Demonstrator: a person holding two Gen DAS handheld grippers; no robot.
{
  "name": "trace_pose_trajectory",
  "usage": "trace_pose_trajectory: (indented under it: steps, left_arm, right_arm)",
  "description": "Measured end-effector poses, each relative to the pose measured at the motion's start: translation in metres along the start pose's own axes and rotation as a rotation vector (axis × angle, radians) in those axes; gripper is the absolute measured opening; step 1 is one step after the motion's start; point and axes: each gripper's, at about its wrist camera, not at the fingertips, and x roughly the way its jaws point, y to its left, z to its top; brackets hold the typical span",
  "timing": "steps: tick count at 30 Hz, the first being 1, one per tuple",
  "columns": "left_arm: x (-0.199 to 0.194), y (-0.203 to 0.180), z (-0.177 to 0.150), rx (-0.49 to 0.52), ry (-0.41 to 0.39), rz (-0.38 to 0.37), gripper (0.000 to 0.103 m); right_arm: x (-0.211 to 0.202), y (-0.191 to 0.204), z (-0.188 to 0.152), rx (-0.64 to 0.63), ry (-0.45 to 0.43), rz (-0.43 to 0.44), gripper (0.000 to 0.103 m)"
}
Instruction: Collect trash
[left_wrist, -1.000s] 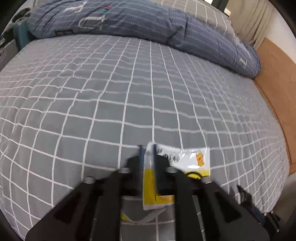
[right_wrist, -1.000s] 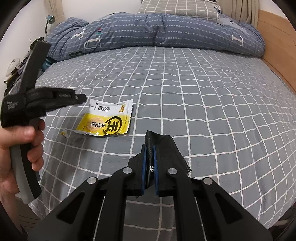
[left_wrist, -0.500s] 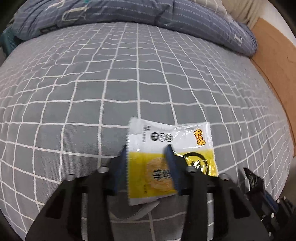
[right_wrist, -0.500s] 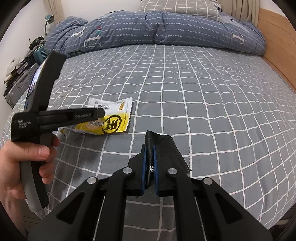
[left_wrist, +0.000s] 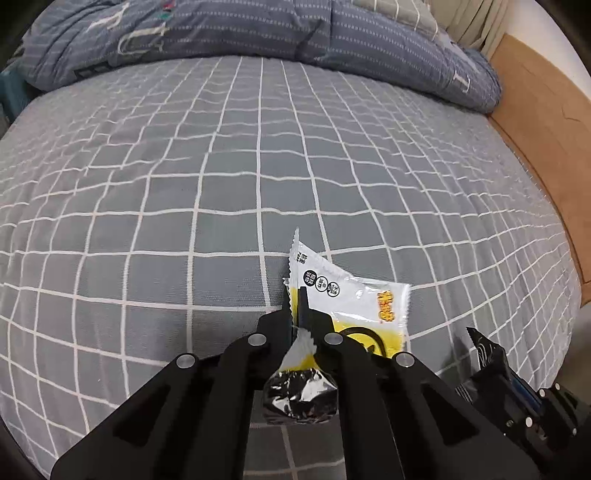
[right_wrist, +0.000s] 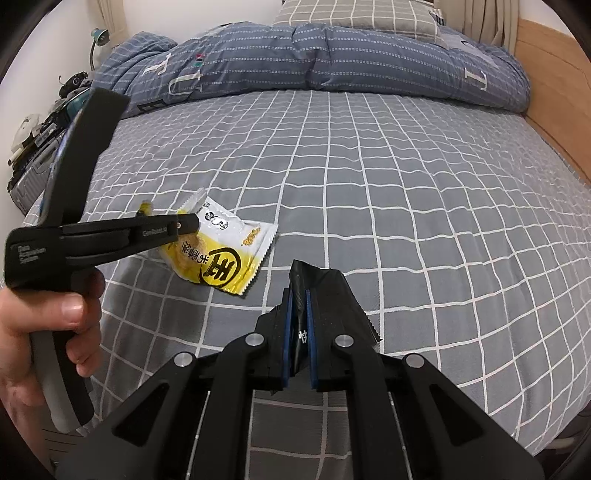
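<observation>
Grey-check setting: grey cotton bedsheet with a white grid (right_wrist: 369, 192), stretched flat over a bed; rumpled blue striped duvet (right_wrist: 314, 62) heaped along the far end; tan wooden bed frame (right_wrist: 554, 92) down the right side.
Far left: cluttered bedside stand with a small teal lamp (right_wrist: 99, 37), well clear of the work.
Left hand (right_wrist: 40, 321): wrapped round the grey handle, aiming the black two-finger left gripper (left_wrist: 295, 306) down at the sheet.
Left grip: jaws pressed together on the near left edge of the yellow-and-white foil snack wrapper (right_wrist: 225, 251), pinched at the rim, probably because a flat packet offers little else to bite.
Wrapper position: left of centre on the bed, gripped edge tilted up, far end apparently on the sheet; silver inside of the torn mouth (left_wrist: 301, 398) bunched between the finger arms in the left wrist view.
Stray scrap: small yellow fragment (right_wrist: 144, 206) just beyond the left gripper's fingers; touching the sheet or not, cannot tell.
Right grip: black right gripper (right_wrist: 299, 321) clamped, blue pads (right_wrist: 286, 332) squeezing a crumpled black plastic wrapper (right_wrist: 325, 291), held off the bed as collected trash.
Spacing: two grippers near each other, not touching.
Room to move: wide open sheet ahead and to the right; near mattress edge close under both tools; duvet and frame well apart.
Likely stage: second piece secured, lift-off not yet made.
</observation>
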Motion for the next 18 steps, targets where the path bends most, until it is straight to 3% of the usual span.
trace_pose_trajectory:
  steps: [18]
  left_arm:
    - [-0.075,0.016,-0.043,0.012,-0.108,0.04,0.001]
  right_arm:
    - [-0.035,0.018,-0.009,-0.026,-0.063,-0.028,0.007]
